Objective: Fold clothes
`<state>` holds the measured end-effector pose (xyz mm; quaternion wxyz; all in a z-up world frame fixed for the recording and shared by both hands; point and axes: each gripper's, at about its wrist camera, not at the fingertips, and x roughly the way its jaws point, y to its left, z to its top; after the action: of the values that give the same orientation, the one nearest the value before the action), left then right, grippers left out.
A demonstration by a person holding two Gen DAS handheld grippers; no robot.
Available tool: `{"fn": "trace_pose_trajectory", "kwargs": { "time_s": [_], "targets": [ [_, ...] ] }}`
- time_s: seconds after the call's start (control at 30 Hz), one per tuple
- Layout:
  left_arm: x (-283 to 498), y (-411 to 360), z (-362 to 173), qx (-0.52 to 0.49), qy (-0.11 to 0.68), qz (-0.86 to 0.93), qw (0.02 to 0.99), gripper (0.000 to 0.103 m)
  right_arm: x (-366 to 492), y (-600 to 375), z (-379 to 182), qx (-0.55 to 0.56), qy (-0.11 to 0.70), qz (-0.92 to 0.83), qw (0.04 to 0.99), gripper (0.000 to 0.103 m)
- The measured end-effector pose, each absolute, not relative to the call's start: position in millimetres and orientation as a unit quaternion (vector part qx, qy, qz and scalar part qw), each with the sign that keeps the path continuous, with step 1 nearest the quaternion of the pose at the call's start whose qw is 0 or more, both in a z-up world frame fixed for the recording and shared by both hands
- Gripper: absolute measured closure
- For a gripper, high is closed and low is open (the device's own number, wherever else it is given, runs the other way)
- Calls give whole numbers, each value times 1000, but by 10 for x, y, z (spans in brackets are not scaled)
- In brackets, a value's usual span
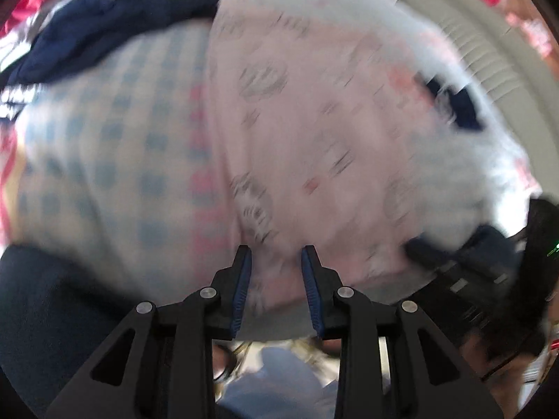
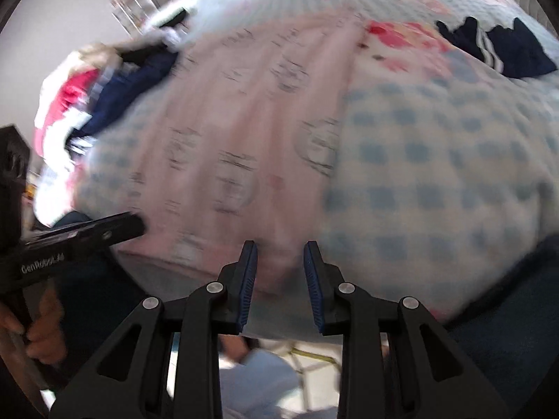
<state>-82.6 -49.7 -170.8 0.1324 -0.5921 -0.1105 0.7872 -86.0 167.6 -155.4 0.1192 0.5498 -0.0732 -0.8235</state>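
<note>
A pale pink printed garment (image 1: 307, 132) lies spread flat on the blue-checked bedspread (image 1: 104, 160); it also shows in the right wrist view (image 2: 244, 132). My left gripper (image 1: 276, 255) is open over the garment's near edge, with nothing between its blue pads. My right gripper (image 2: 279, 249) is open over the near edge too, empty. The right gripper's black body (image 1: 464, 272) shows at the right of the left wrist view; the left gripper's body (image 2: 70, 237) shows at the left of the right wrist view. Both views are motion-blurred.
A heap of navy and red clothes (image 2: 104, 83) lies at the bed's far left, also in the left wrist view (image 1: 104, 31). A folded navy garment with white stripes (image 2: 503, 49) lies at the far right. The bed's near edge (image 2: 384, 317) is just below my fingers.
</note>
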Motion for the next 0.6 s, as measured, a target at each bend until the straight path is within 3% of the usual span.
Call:
{"fn": "trace_pose_trajectory", "kwargs": {
  "time_s": [0.1, 0.23, 0.3, 0.47, 0.6],
  "targets": [
    [-864, -615, -1532, -578, -134, 788, 162, 72, -871, 1850, -1454, 549, -84, -823, 123, 73],
    [-1157, -668, -1121, -511, -112, 833, 183, 61, -1111, 2068, -1078, 508, -113, -841, 148, 72],
    [-1419, -650, -1024, -489, -101, 849, 171, 61, -1381, 2144, -928, 492, -121, -848, 154, 70],
    [-2281, -705, -1025, -452, -73, 879, 132, 61, -2243, 2182, -830, 478, -68, -867, 121, 70],
    [-2970, -666, -1154, -452, -27, 883, 120, 61, -2921, 2301, -919, 470, -58, -876, 95, 57]
  ]
}}
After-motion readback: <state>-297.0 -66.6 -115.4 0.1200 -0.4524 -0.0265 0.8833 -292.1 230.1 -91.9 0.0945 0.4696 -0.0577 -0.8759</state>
